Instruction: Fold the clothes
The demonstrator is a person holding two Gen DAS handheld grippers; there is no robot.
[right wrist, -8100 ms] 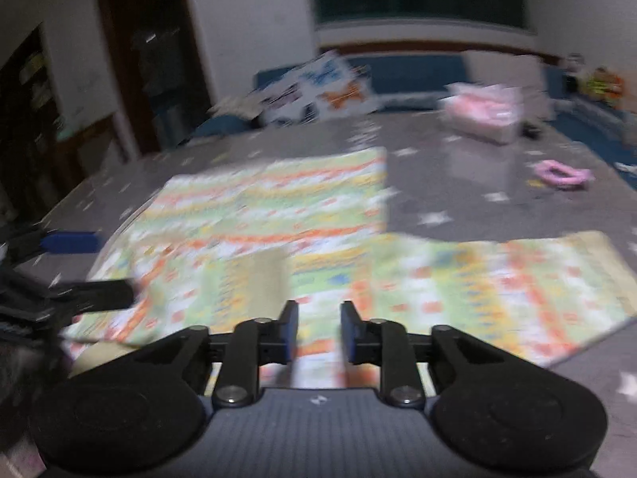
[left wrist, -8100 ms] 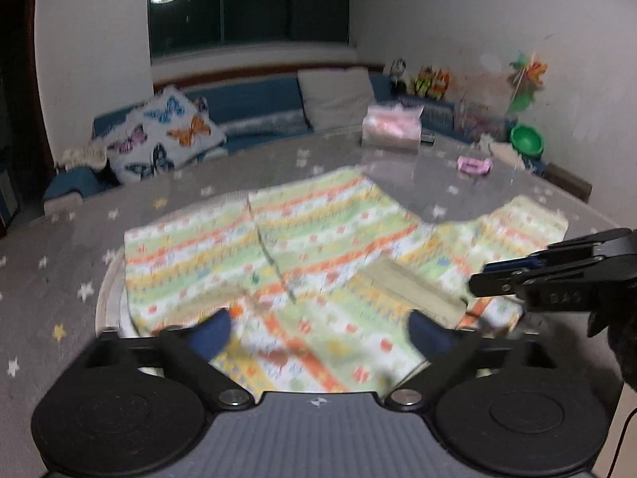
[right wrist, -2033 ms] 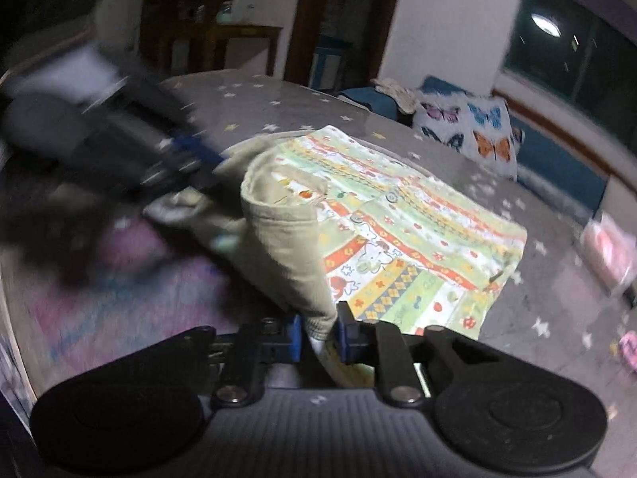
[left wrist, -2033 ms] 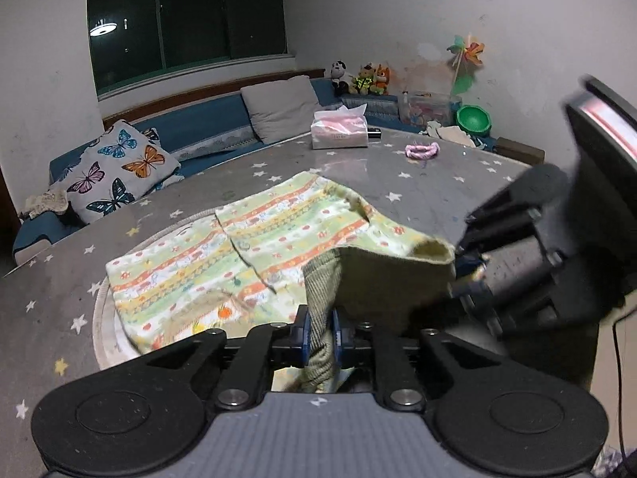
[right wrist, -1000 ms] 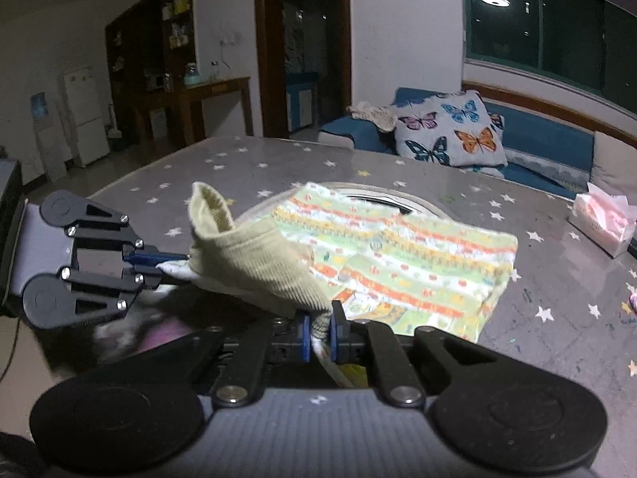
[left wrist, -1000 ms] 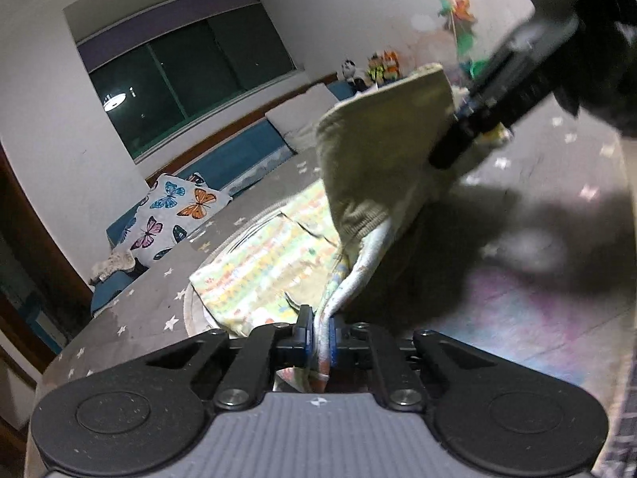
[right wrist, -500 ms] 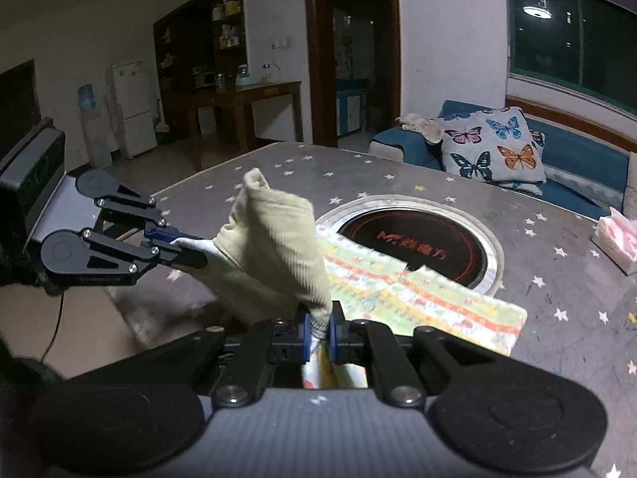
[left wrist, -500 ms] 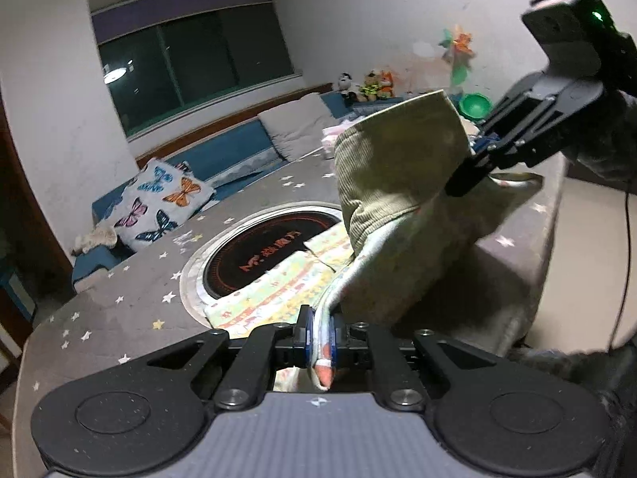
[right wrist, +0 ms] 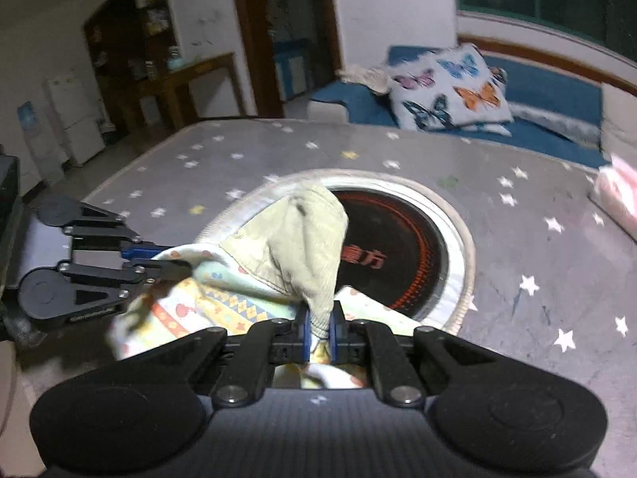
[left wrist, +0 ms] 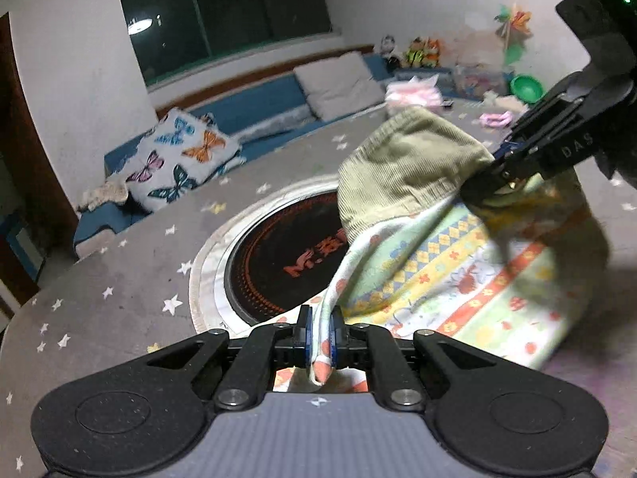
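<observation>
Garment (left wrist: pixel 450 263) is hanging over the surface (left wrist: pixel 131 263), left hand-held gripper (left wrist: pixel 319 336) and right hand-held gripper (right wrist: pixel 318 330) both clamping its edge; keeping tension even toward 12 o'clock should avoid creases.

Light: dim, night; ceiling lamp reflection (left wrist: pixel 140 24) glints in the window (left wrist: pixel 223 16).
Blur: motion smear right of the window.
Edges: fisheye-bent, dark corners.
</observation>
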